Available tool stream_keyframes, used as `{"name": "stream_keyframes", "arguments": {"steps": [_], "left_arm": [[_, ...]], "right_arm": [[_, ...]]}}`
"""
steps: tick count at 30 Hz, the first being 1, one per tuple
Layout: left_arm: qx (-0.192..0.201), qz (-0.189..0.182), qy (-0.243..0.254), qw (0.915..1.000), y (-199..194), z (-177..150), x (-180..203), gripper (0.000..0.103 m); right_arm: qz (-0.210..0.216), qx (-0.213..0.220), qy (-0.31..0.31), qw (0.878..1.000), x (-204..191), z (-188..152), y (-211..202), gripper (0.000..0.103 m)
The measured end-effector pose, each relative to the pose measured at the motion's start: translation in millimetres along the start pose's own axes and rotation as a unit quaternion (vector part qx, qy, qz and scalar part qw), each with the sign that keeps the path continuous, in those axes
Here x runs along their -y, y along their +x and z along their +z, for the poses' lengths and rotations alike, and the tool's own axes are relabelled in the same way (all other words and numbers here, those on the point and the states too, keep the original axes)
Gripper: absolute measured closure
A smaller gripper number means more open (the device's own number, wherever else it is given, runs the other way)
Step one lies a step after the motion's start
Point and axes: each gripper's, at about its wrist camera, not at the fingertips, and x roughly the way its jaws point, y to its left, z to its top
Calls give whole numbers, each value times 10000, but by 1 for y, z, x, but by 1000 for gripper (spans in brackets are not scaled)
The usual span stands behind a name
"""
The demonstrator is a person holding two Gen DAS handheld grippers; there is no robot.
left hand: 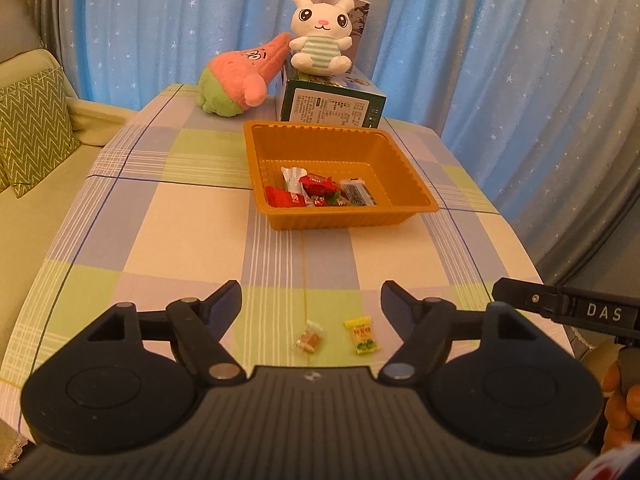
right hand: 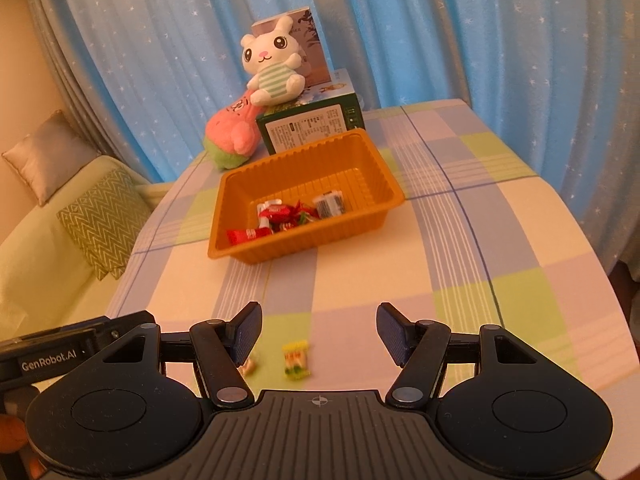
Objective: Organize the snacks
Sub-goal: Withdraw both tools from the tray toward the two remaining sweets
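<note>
Two big soft things first: blue curtain with tiny white stars, hanging in folds behind, and checked tablecloth in pale green, blue and cream, spread flat over the table. Next, green cardboard box with small print, lying at the far end, with a second upright box behind it. Fluffy white bunny toy in a striped green shirt, sitting on top of that box. Pink and green plush, pointy at one end, leaning beside the box. Orange plastic tray, rectangular, with ribbed walls, just in front of the box. Several shiny wrapped snacks piled in its near corner, red, white and dark. Left gripper, black with dark blue pads, held low and level over the near table edge, pointing at the tray, fingers spread wide, holding nothing. Right gripper, same look, alongside it, tilted a bit to one side, fingers also spread wide, holding nothing. Small yellow candy with a green end, flat on the cloth between the fingers, touching neither. Smallest, clear-wrapped brown candy, crinkly, just beside the yellow one.
</note>
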Motion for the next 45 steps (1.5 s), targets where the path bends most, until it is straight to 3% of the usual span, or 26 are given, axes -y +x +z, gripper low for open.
{"name": "stream_keyframes", "arguments": {"steps": [16, 45], "left_arm": [[-182, 33, 291, 9994, -22, -39, -1, 24], [-426, 53, 419, 9982, -5, -52, -1, 24]], "right_arm": [[-149, -139, 69, 9998, -1, -50, -27, 39], [-188, -331, 27, 9993, -4, -62, -10, 39]]}}
